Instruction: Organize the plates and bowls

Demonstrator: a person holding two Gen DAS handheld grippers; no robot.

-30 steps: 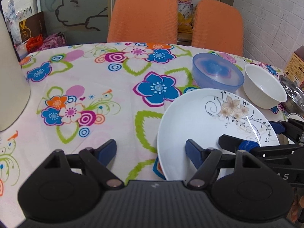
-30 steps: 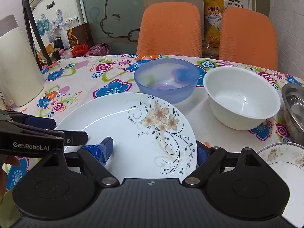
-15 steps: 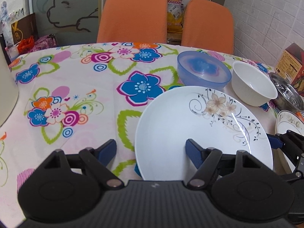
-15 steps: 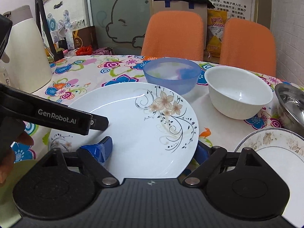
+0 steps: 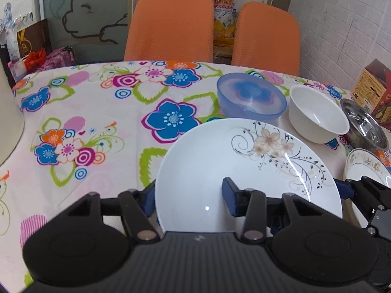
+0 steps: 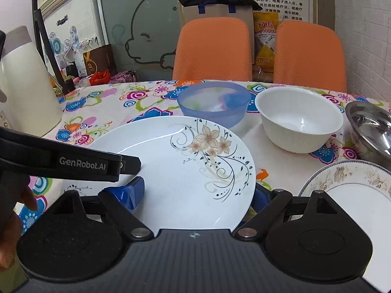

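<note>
Your left gripper (image 5: 189,201) and right gripper (image 6: 195,194) both straddle the near rim of the floral plate (image 6: 176,161), jaws wide, one finger above and one beneath. Beside it lies the gold-rimmed plate (image 6: 352,190); beyond stand the blue bowl (image 6: 213,103), white bowl (image 6: 299,122) and steel bowl (image 6: 371,124). Nothing is stacked yet.

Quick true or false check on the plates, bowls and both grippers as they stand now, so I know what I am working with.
1. Both grippers straddle the flowered plate, the left gripper at its left rim, the right gripper at its right rim. True.
2. The blue bowl sits inside the white bowl. False: they stand side by side.
3. A steel bowl lies right of the white bowl. True.
4. The gold-rimmed plate is stacked on the flowered plate. False: it lies apart, to the right.
</note>
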